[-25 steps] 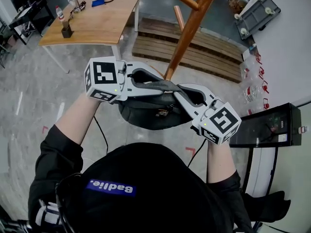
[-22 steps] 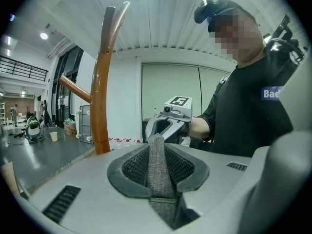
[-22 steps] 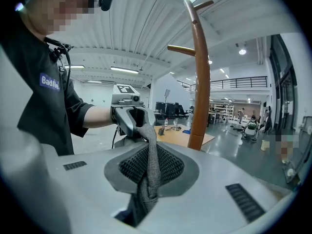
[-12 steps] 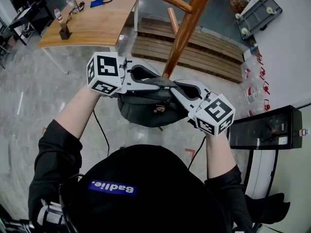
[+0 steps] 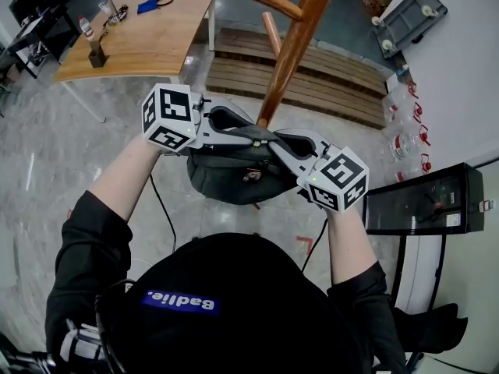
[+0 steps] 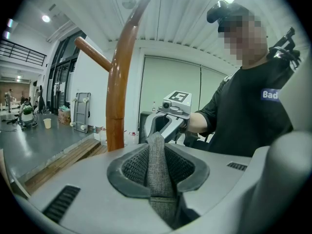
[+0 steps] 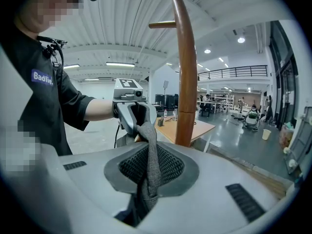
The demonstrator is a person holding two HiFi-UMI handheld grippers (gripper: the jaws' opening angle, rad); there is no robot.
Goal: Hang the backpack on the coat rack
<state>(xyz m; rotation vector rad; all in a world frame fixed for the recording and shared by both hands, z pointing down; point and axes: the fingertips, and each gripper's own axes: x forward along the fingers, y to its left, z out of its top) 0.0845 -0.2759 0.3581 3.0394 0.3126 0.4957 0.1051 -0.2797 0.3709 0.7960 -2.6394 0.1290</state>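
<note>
A dark grey backpack hangs in the air by its grey fabric top strap, stretched between my two grippers. My left gripper is shut on the strap's left end. My right gripper is shut on its right end. The wooden coat rack pole rises just beyond the strap, with a peg sticking out to the left above it. In the left gripper view the pole stands left of the jaws; in the right gripper view the pole is just right of them.
A wooden table with a bottle and small items stands at the back left. Wooden slat pallets lie on the floor behind the rack. A black cabinet is at the right, and a wheeled dolly leans at the back right.
Both grippers with the strap and backpack have moved forward toward the rack pole. The pole and its peg now sit closer above the strap.
</note>
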